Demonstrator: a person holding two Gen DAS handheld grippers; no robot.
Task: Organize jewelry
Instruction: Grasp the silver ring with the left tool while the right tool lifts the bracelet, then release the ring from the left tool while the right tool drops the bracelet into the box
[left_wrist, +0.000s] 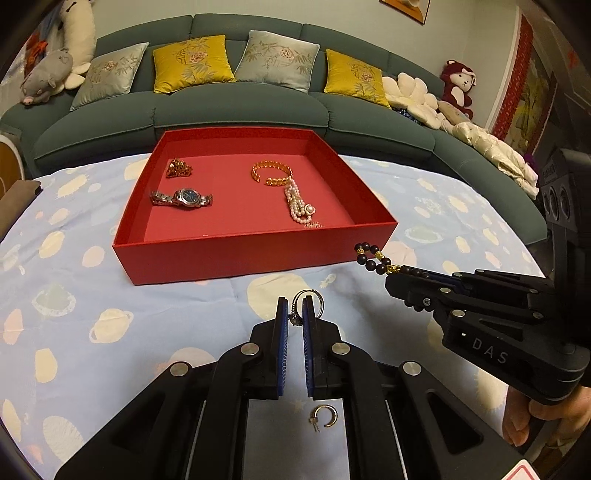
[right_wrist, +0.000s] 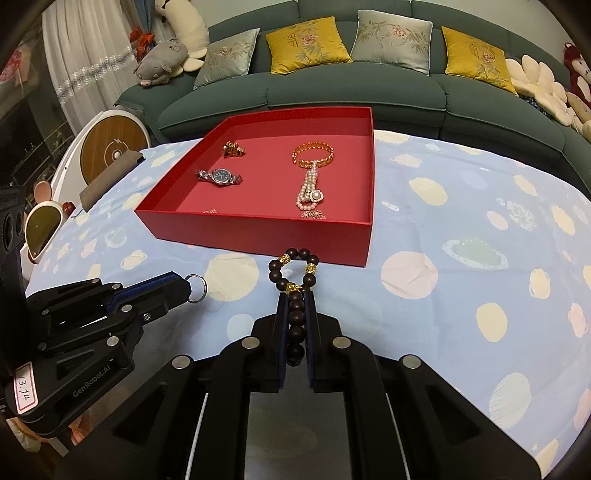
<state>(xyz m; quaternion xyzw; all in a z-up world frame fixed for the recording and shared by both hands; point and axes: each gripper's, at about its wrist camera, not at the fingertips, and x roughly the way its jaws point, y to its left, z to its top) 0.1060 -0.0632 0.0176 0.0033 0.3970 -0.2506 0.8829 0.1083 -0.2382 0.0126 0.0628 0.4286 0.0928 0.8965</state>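
Curved green sofa (left_wrist: 240, 107) with yellow and grey cushions (left_wrist: 192, 62), white curtain (right_wrist: 85, 70) at left.

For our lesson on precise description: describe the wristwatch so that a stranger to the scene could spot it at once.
Find the shallow red cardboard tray on the planet-print blue cloth. In its left half lies a silver metal-link wristwatch with a round dark blue dial, nearer the front than the small gold cluster. It is the tray's only silver piece, and the only one with a dial.
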